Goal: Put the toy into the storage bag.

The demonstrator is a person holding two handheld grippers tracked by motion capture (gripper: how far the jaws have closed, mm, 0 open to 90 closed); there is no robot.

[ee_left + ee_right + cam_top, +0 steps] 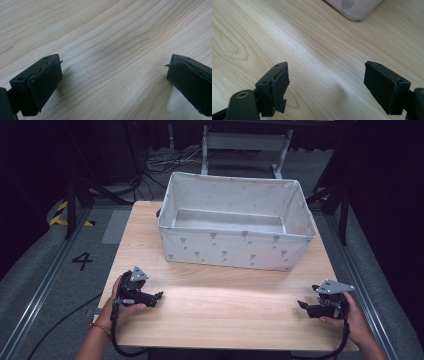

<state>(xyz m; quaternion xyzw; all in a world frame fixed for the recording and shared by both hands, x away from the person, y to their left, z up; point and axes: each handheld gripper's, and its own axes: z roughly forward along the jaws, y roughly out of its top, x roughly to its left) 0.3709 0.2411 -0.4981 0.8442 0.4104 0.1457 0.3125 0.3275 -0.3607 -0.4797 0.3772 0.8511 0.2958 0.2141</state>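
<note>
A pale fabric storage box (235, 247) with small grey prints stands open at the back of the wooden table (220, 310); its inside looks empty. My left gripper (159, 296) rests low at the table's front left, held in a hand, its jaws open over bare wood (112, 72). At the front right my right gripper (301, 304) sits just above the table, pointing left, jaws open with nothing between them (325, 85). A corner of the box (357, 10) shows at the top of the right gripper view.
Grey floor with rails runs along both sides of the table. Cables lie on the floor behind the box, beside a white metal frame (245, 145). The table's front half is bare wood between the two grippers.
</note>
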